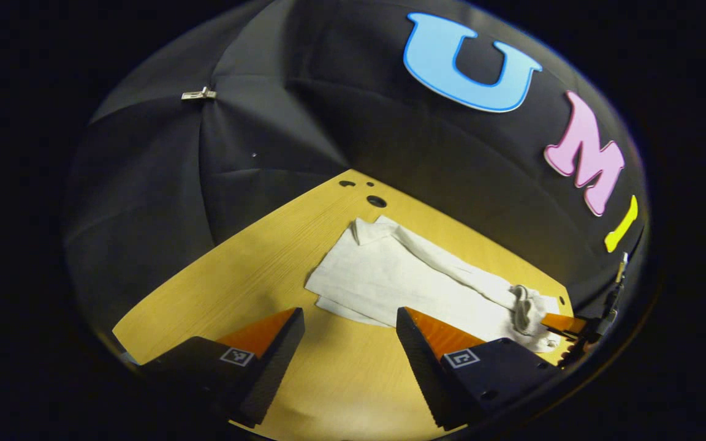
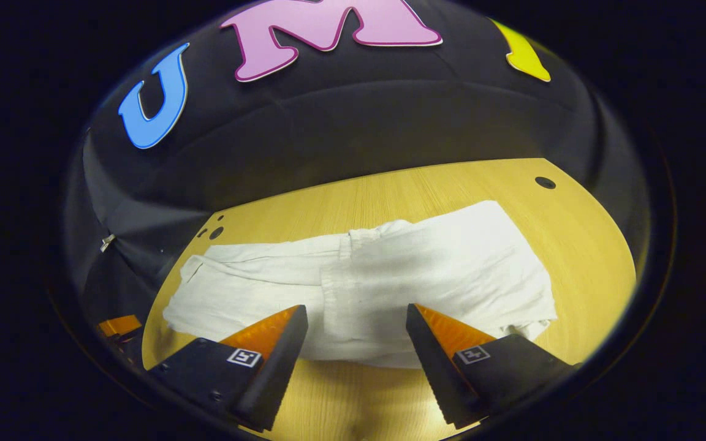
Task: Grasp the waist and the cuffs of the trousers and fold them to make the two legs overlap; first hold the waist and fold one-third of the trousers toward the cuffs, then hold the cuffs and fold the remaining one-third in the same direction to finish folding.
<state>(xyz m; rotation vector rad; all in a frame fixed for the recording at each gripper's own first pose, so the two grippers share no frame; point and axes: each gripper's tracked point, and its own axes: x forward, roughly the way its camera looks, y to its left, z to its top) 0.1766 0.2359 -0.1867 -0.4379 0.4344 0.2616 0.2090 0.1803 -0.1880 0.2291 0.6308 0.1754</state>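
- In the left gripper view, the left gripper [image 1: 350,324] hung over the wooden surface [image 1: 236,275] with its two fingers spread wide apart and nothing between them; bare wood showed in the gap.
- The outer ends of both fingers were cut off at the bottom edge of that view, and the hand that held them was out of sight.
- The white trousers [image 1: 390,275] lay flat on the surface just ahead of the fingertips, running away toward the right, already doubled so that one leg lay on the other.
- At the far right end of the trousers the cloth was bunched [image 1: 527,309], and the right gripper [image 1: 564,324] stood there at its edge; whether it touched the cloth was too small and too near the rim to tell.
- A few dark holes [image 1: 376,201] marked the surface beyond the trousers.
- In the right gripper view, the right gripper [image 2: 356,318] was tilted down over the near edge of the trousers [image 2: 390,275], fingers held wide apart, with the cloth showing in the gap but not pinched.
- The trousers stretched across the surface [image 2: 573,233] from left to right.
- At the lower left rim, part of the left gripper [image 2: 119,326] peeped in, mostly cut off.
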